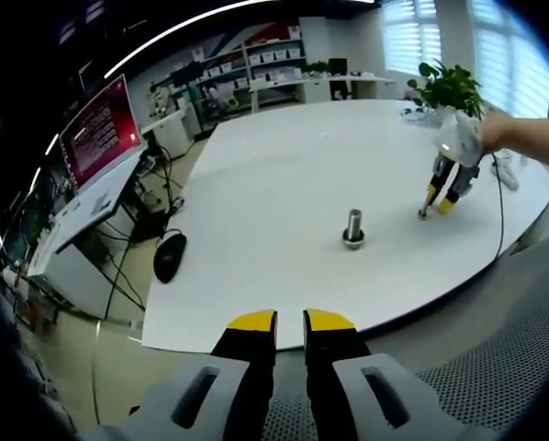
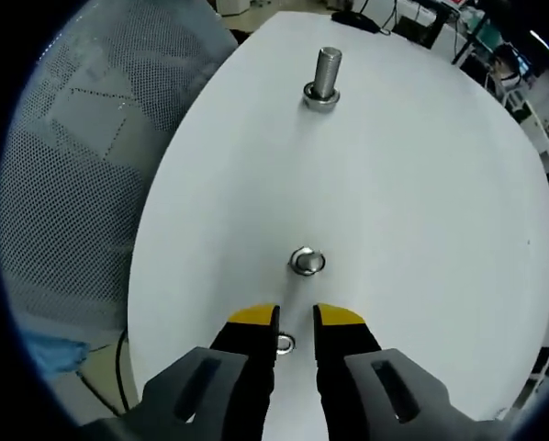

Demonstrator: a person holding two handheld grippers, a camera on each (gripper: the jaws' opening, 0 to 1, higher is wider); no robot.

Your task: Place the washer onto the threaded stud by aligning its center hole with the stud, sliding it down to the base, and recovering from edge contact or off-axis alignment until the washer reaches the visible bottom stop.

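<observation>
The threaded stud (image 1: 352, 228) stands upright on its wide base on the white table (image 1: 274, 175); it also appears far ahead of my right gripper (image 2: 296, 320), as the stud (image 2: 325, 75). A small silver washer (image 2: 284, 344) lies on the table between the right gripper's jaws, close to the left one. The jaws stand slightly apart and do not pinch it. A second ring-shaped piece (image 2: 306, 261) lies just ahead of the fingertips. In the left gripper view, the right gripper (image 1: 431, 209) points down at the table right of the stud, held by a hand (image 1: 495, 133). My left gripper (image 1: 290, 322) hovers off the table's near edge, its jaws nearly together and holding nothing.
A black mouse (image 1: 169, 255) lies near the table's left edge. A potted plant (image 1: 449, 87) stands at the far right, with a cable (image 1: 499, 197) running past it. A mesh chair (image 2: 82, 138) sits beside the table. Monitors (image 1: 100, 133) and shelves are off to the left.
</observation>
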